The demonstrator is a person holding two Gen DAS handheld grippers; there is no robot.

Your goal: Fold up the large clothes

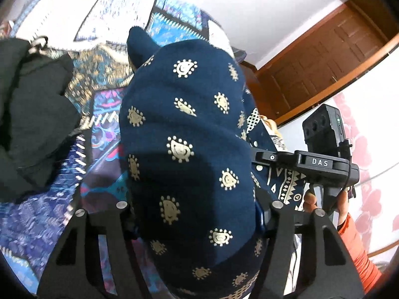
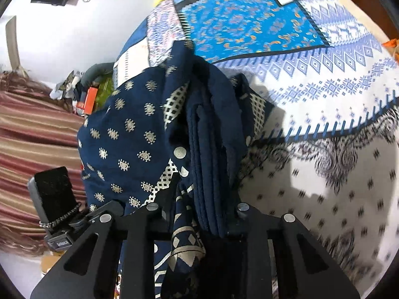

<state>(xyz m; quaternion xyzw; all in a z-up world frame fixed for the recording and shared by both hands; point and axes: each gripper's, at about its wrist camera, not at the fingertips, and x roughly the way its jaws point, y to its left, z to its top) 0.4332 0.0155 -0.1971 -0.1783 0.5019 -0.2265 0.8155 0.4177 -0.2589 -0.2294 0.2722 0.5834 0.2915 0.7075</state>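
Note:
A navy garment [image 1: 184, 134] printed with gold paisley motifs is bunched up and fills the middle of the left wrist view. It bulges out between the jaws of my left gripper [image 1: 194, 209], which is shut on the thick bundle; the fingertips are hidden under the cloth. In the right wrist view the same navy garment [image 2: 129, 134] hangs in stacked folds, and my right gripper [image 2: 197, 211] is shut on those folds. Both grippers hold it above a patterned bedspread [image 2: 311, 94]. The body of the right gripper [image 1: 324, 162] shows at the right of the left wrist view, with a hand in an orange sleeve [image 1: 354, 244].
A black garment [image 1: 32, 114] lies crumpled on the bedspread to the left. A brown wooden door [image 1: 324, 62] stands behind. Striped red and tan fabric [image 2: 32, 137] and a pile of small clutter [image 2: 87, 94] lie beyond the bed's edge.

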